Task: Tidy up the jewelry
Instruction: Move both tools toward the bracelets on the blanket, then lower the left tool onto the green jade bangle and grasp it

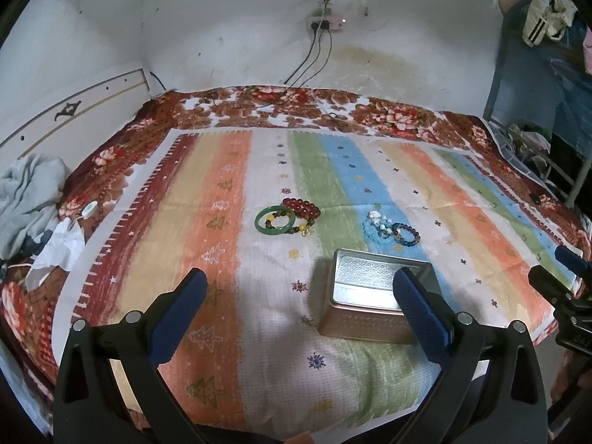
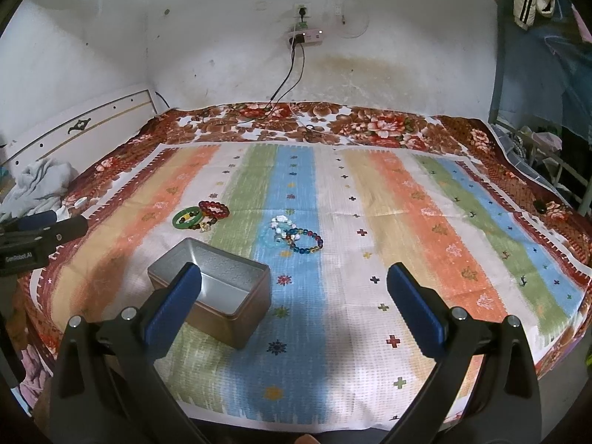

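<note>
- Both tools, left tool (image 1: 299, 288) and right tool (image 2: 294, 281), hang open and empty above the bed.
- The metal tin (image 2: 222, 288), mouth up, runs long axis left-right; bracelets (image 2: 201, 214) lie beyond it.

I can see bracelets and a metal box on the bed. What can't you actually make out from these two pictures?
- Metal tin: its near left corner is hidden by a blue pad in the right wrist view, its right side in the left wrist view.
- Blue bead pile: the overlapping strands are too small to count in either view.
- Green bangle: beads lie across it, and how many strands is unclear.
- Right gripper: cut off by the left wrist view's edge.
</note>
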Action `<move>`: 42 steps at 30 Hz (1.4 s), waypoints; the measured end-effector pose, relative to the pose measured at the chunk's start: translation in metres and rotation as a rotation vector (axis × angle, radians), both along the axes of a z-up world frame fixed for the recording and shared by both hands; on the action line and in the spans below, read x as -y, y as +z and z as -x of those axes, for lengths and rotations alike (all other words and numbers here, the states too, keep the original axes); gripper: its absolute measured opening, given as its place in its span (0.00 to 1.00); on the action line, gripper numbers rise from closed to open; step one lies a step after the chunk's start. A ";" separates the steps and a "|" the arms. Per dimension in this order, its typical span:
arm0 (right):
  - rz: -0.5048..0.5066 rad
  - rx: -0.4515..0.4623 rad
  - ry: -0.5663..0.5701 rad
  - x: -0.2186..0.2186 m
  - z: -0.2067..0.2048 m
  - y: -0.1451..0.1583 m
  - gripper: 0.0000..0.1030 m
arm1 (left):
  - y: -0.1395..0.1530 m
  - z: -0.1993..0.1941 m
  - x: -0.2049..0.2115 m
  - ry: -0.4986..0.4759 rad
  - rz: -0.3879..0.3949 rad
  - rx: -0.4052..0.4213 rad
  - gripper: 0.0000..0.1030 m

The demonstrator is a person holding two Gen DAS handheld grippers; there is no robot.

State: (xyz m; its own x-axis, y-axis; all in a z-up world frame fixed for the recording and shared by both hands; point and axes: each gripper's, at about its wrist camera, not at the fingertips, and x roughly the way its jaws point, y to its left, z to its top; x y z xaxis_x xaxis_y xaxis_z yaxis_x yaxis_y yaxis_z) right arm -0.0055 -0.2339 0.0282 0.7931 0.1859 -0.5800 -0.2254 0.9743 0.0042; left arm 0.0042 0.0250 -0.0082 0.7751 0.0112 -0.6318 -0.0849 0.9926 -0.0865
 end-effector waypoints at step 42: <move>0.035 -0.117 0.000 0.003 -0.113 -0.051 0.96 | -0.055 -0.127 -0.029 -0.087 -0.013 -0.132 0.95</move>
State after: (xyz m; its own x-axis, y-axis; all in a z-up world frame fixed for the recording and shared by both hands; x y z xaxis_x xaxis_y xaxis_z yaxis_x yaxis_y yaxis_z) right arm 0.1074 -0.2372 -0.0228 0.7198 0.1644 -0.6744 -0.2256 0.9742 -0.0033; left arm 0.1312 0.0538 -0.0631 0.6838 -0.0440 -0.7284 -0.0079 0.9977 -0.0677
